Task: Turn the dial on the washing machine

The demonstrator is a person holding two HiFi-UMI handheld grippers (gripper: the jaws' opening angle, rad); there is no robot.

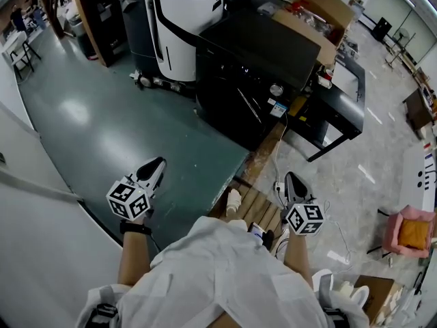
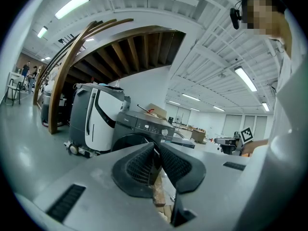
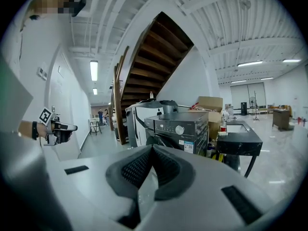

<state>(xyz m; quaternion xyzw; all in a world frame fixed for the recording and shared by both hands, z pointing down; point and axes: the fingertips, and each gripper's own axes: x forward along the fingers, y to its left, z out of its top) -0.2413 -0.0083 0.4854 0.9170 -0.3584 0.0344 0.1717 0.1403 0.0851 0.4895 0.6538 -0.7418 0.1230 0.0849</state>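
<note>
The dark grey washing machine [image 1: 259, 60] stands on the floor well ahead of me, its round silver dial [image 1: 276, 89] on the front panel. The dial [image 2: 165, 132] shows small in the left gripper view, and the dial [image 3: 179, 130] sits just right of centre in the right gripper view. My left gripper [image 1: 158, 164] is held low at the left, jaws shut and holding nothing. My right gripper [image 1: 290, 178] is held low at the right, also shut and holding nothing. Both are far short of the machine.
A white and black floor-cleaning machine [image 1: 181, 19] stands left of the washer. An open cardboard box [image 1: 314, 12] lies behind it, a black table [image 1: 345, 94] to its right. A wooden pallet [image 1: 256, 207] lies at my feet. A pink seat [image 1: 410, 231] is far right.
</note>
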